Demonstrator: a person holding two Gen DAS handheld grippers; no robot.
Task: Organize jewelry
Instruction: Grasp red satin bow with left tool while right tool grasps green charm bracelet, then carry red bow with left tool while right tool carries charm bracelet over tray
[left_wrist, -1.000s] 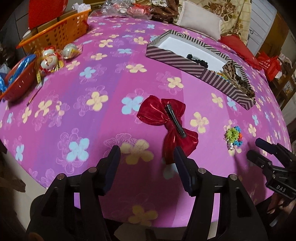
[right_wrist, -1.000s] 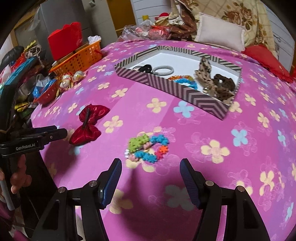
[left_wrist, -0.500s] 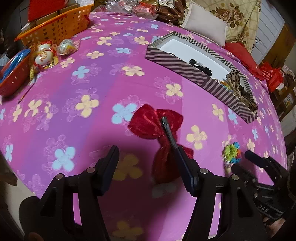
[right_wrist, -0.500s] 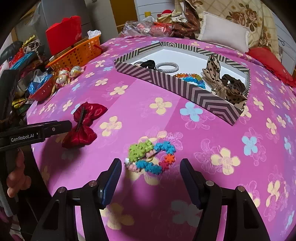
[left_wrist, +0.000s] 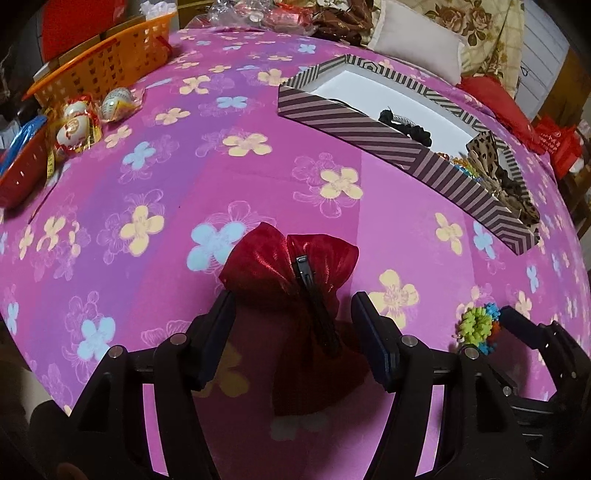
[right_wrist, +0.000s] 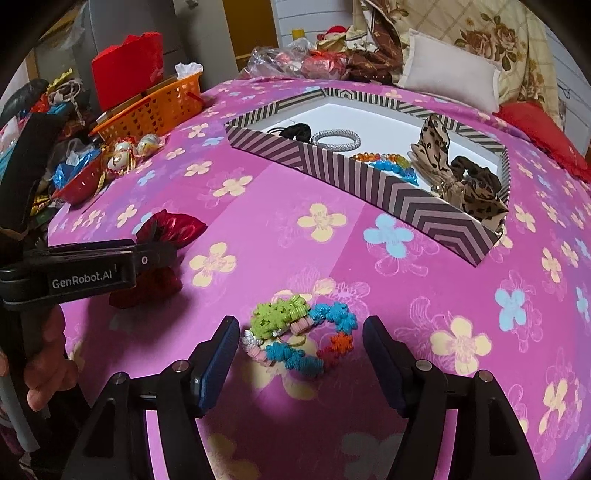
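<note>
A red bow hair clip (left_wrist: 291, 280) with a black clasp lies on the pink flowered cloth. My left gripper (left_wrist: 291, 332) is open, its fingers on either side of the bow's lower half. The bow also shows in the right wrist view (right_wrist: 166, 229), partly behind the left gripper (right_wrist: 155, 254). A colourful flower bracelet (right_wrist: 299, 339) lies between the open fingers of my right gripper (right_wrist: 299, 354); it also shows in the left wrist view (left_wrist: 478, 326). The striped box (right_wrist: 369, 181) holds hair ties, beads and a leopard bow.
An orange basket (left_wrist: 107, 62), wrapped egg-shaped toys (left_wrist: 92, 118) and a red bowl (left_wrist: 18, 177) stand at the far left. A pillow (right_wrist: 450, 77) and clutter line the back. The cloth's front edge drops off just below both grippers.
Both grippers moved forward. The left one now straddles the red bow; the right one now has the bracelet between its fingers. Both stay open.
</note>
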